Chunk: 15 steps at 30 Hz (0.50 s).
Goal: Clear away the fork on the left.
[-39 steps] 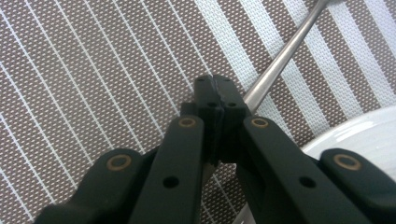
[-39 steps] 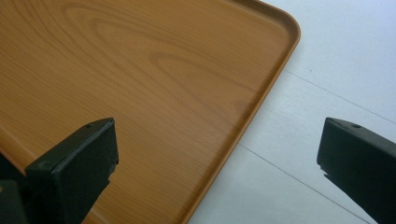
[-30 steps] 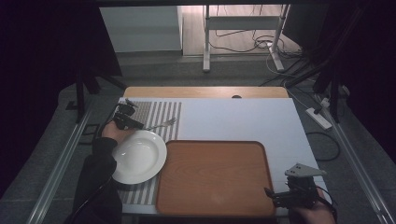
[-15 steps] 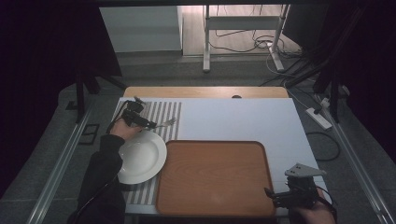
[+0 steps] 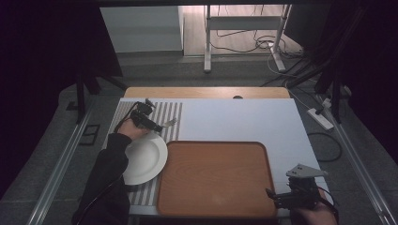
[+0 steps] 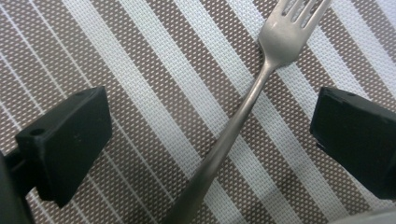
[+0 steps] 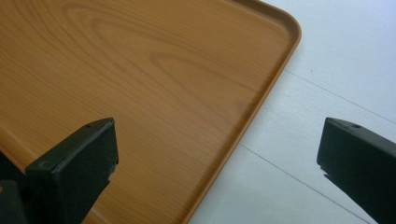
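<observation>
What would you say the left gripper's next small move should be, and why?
Probably closing on the fork's handle. The left gripper has just been opening, and its jaws now stand wide apart on either side of the fork, which lies flat on the striped mat with neither jaw touching it. Easing down first may help, since the handle lies low on the weave.

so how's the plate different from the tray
The plate is round and white; the tray is rectangular with rounded corners and wood-grained brown. The plate is the smaller and lies on the striped mat; the tray sits mostly on the white table, its left edge over the mat. Both are empty and lie flat.
</observation>
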Available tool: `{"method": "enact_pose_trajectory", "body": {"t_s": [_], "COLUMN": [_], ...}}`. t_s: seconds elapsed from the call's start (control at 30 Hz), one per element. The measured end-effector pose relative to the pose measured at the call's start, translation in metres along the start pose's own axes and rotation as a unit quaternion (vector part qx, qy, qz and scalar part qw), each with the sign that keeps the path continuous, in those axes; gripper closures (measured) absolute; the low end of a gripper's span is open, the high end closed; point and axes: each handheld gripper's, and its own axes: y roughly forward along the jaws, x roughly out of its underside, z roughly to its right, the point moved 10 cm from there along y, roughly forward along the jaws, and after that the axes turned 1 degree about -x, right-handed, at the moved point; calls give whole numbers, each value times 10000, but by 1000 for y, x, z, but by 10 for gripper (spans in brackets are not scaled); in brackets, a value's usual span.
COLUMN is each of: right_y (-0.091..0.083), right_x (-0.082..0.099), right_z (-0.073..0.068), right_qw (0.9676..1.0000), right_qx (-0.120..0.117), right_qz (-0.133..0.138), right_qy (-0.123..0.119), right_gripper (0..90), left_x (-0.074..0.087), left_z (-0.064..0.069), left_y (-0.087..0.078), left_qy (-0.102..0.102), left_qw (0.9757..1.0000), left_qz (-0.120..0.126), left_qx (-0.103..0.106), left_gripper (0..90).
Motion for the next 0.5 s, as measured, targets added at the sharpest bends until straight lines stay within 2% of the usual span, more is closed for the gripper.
{"method": "enact_pose_trajectory", "body": {"t_s": [0.1,0.17,0.27,0.47,0.5], "right_y": [0,0,0,0,0], "right_x": [0,0,0,0,0], "right_z": [0,0,0,0,0], "right_qw": [10000,10000,10000,10000,10000], "right_qx": [0,-3,-1,-5,-6], "right_qz": [1,4,-6,5,8], "right_qy": [-4,-2,-6,-21,-22], "right_gripper": [0,0,0,0,0], "left_x": [1,1,1,1,1], "left_z": [-3,-3,-2,4,4], "left_y": [0,-3,-6,-10,-10], "left_qy": [105,148,233,530,566], "left_qw": [9997,9997,9995,9984,9982], "left_qz": [-57,-1,67,155,149], "left_qx": [-203,-211,-194,-123,-162], "left_gripper": [61,129,286,621,663]}}
